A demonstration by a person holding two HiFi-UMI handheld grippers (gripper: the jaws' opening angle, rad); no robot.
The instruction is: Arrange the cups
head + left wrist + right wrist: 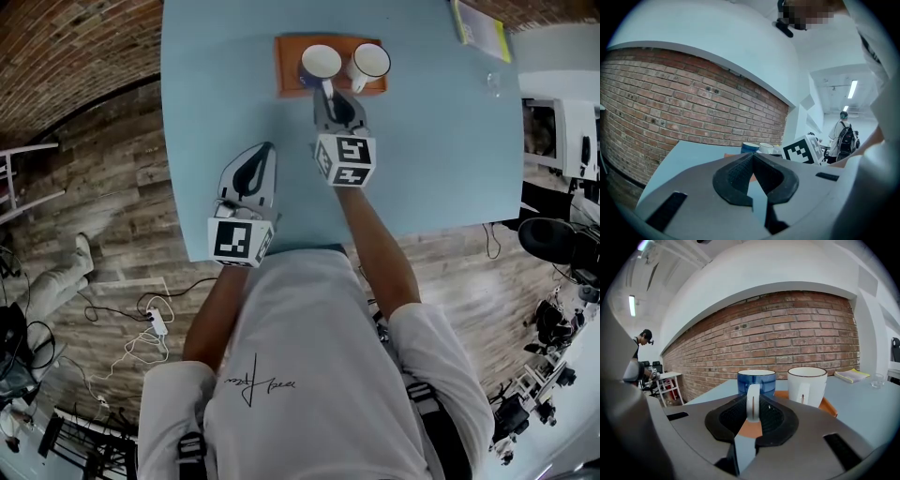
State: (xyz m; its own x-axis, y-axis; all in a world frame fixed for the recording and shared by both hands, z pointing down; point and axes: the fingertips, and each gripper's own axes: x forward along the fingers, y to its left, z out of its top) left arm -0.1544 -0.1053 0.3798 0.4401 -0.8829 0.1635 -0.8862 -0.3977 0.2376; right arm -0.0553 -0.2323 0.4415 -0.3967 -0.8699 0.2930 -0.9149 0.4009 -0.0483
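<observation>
An orange tray lies at the far side of the light blue table. On it stand a blue cup with a white inside and a white cup to its right. My right gripper reaches to the tray and is shut on the blue cup's white handle. In the right gripper view that handle sits pinched between the jaw tips, with the blue cup and the white cup just beyond, on the tray. My left gripper hovers shut and empty over the table's near left part.
A yellow-green book lies at the far right corner of the table, and a small clear glass stands near the right edge. A brick wall runs behind the table. Cables lie on the wooden floor at the left.
</observation>
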